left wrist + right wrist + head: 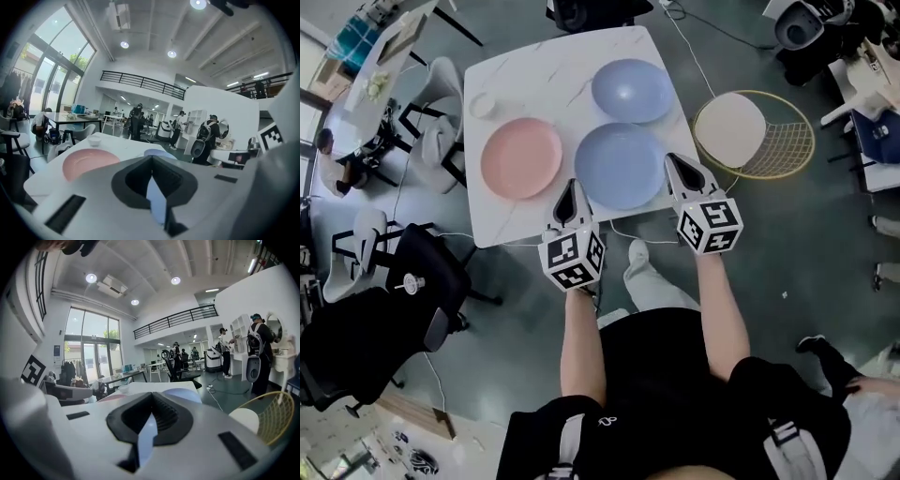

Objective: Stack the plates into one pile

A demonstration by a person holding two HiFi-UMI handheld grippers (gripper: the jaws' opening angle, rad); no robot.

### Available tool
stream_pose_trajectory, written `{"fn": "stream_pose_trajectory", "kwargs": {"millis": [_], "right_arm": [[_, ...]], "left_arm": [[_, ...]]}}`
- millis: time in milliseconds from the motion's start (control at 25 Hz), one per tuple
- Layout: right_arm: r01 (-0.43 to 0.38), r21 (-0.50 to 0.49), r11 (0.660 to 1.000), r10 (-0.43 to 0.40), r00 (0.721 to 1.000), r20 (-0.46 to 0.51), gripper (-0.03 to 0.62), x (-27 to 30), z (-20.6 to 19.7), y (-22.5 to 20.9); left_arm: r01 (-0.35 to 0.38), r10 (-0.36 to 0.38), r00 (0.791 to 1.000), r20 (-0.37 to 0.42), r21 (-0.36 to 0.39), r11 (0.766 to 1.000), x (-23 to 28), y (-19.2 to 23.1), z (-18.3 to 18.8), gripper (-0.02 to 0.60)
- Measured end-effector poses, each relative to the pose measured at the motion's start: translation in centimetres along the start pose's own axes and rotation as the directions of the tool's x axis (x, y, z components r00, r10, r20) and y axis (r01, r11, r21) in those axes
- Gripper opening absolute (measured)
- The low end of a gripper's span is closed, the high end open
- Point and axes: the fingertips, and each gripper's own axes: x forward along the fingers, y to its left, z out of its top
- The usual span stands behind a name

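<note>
Blue plate (620, 165) sits between left claw (572, 189), right claw (675, 163).

Table (534, 66): white with faint grey marbling. Left plate (521, 157): pink. Near plate (619, 165) and far plate (631, 90): pale blue. Small bowl (482, 105): white. Wire basket (787, 141): gold, with a cream pad (729, 129). Floor (750, 281): dark grey.
</note>
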Motion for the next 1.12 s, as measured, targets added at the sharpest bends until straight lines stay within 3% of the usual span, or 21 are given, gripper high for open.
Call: {"fn": "stream_pose_trajectory", "kwargs": {"millis": [240,440,560,880,1120], "right_arm": [[-0.032,0.05,0.998,0.035,0.998,-0.044,0.008,4.9,-0.9,-3.2],[-0.117,0.048,0.992,0.121,0.99,-0.078,0.008,7.5,-2.0,-1.1],[-0.136,0.049,0.989,0.14,0.987,-0.084,0.008,8.6,-2.1,-0.6],[-0.056,0.035,0.998,0.06,0.992,-0.111,0.008,9.0,-3.0,-4.3],[0.004,0.051,0.999,0.005,0.982,-0.187,0.008,8.9,-6.2,-6.6]], "left_arm": [[-0.078,0.078,0.995,-0.059,0.005,0.997,2.9,0.8,-1.2,0.015],[-0.163,0.161,0.984,-0.081,-0.009,0.987,3.0,3.5,-1.5,0.015],[-0.171,0.17,0.981,-0.093,-0.006,0.985,3.5,4.0,-1.6,0.015],[-0.193,0.19,0.974,-0.124,-0.013,0.981,6.2,5.2,-3.4,0.015],[-0.19,0.184,0.959,-0.217,-0.006,0.982,7.6,5.6,-6.1,0.015]]}}
